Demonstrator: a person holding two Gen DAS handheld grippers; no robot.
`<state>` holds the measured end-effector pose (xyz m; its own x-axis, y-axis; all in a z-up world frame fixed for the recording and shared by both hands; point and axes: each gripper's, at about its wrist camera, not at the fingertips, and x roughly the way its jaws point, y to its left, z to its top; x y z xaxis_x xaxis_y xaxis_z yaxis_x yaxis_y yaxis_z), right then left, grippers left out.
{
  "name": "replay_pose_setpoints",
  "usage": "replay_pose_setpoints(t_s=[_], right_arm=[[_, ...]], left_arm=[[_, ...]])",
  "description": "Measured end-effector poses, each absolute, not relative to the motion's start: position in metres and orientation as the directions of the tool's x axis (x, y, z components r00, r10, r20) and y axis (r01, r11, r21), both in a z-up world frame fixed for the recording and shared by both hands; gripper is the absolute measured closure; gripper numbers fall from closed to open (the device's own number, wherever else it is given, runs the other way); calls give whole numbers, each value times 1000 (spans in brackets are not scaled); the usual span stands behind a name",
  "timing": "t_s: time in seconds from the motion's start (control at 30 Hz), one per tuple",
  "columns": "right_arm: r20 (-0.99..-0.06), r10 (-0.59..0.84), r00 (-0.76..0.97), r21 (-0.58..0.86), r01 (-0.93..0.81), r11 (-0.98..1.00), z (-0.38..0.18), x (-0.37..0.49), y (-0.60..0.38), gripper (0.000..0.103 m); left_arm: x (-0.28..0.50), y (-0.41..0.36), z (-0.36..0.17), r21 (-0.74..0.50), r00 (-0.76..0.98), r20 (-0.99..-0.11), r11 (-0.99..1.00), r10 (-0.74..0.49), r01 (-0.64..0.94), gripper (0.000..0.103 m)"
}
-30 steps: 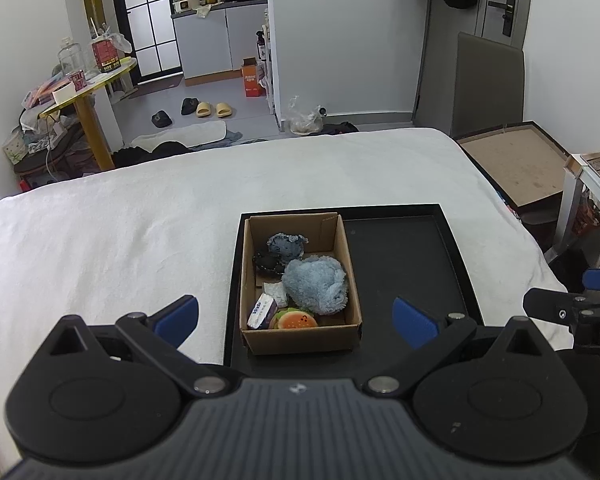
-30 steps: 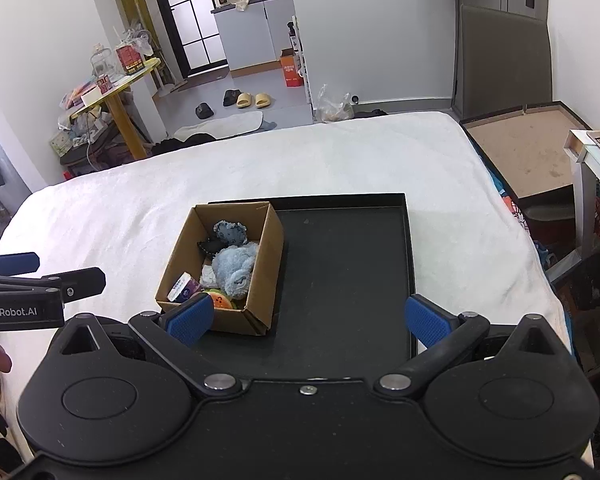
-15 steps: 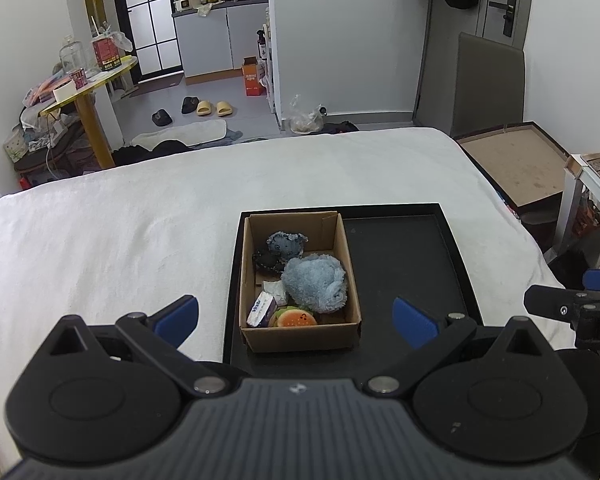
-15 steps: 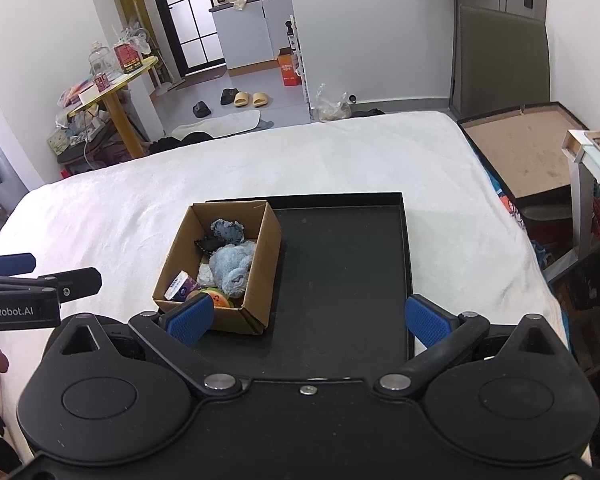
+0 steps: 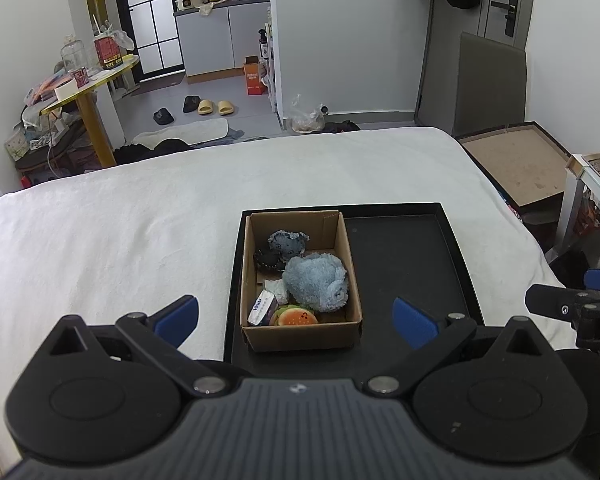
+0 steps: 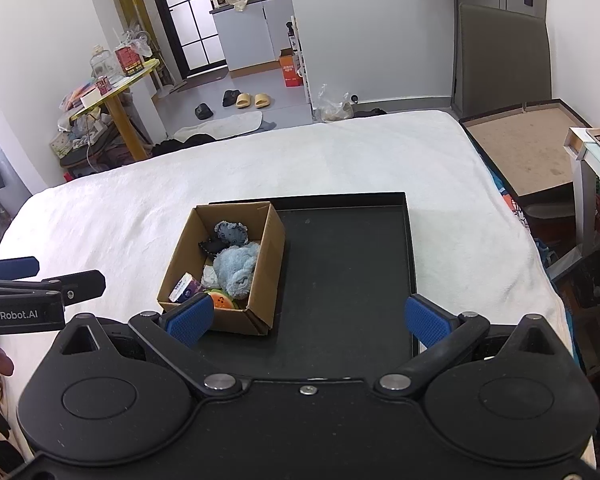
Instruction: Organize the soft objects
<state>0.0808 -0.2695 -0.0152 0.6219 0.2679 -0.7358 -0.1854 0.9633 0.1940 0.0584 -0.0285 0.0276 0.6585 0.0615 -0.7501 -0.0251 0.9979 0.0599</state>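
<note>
A cardboard box stands on the left part of a black tray on a white bed. In it lie a light blue plush, a denim toy, a black toy, an orange burger toy and a tissue pack. The box also shows in the right wrist view, with the blue plush and the tray. My left gripper is open and empty, held above the box's near side. My right gripper is open and empty above the tray's near part.
The white bed spreads around the tray. A framed board leans at the bed's right side, next to a small side table. A cluttered yellow table and slippers are on the floor beyond.
Both grippers have drifted very slightly; the box sits a little lower in the left wrist view. Nothing was taken hold of or let go.
</note>
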Motion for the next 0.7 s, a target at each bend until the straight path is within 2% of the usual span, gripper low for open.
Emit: replay_pose_setpoints(t_s=[0.7], right_arm=[[-734, 270, 624, 192, -191, 963, -14, 80, -269, 0]], left_arm=[[58, -29, 26, 60, 657, -752, 998, 60, -22, 0]])
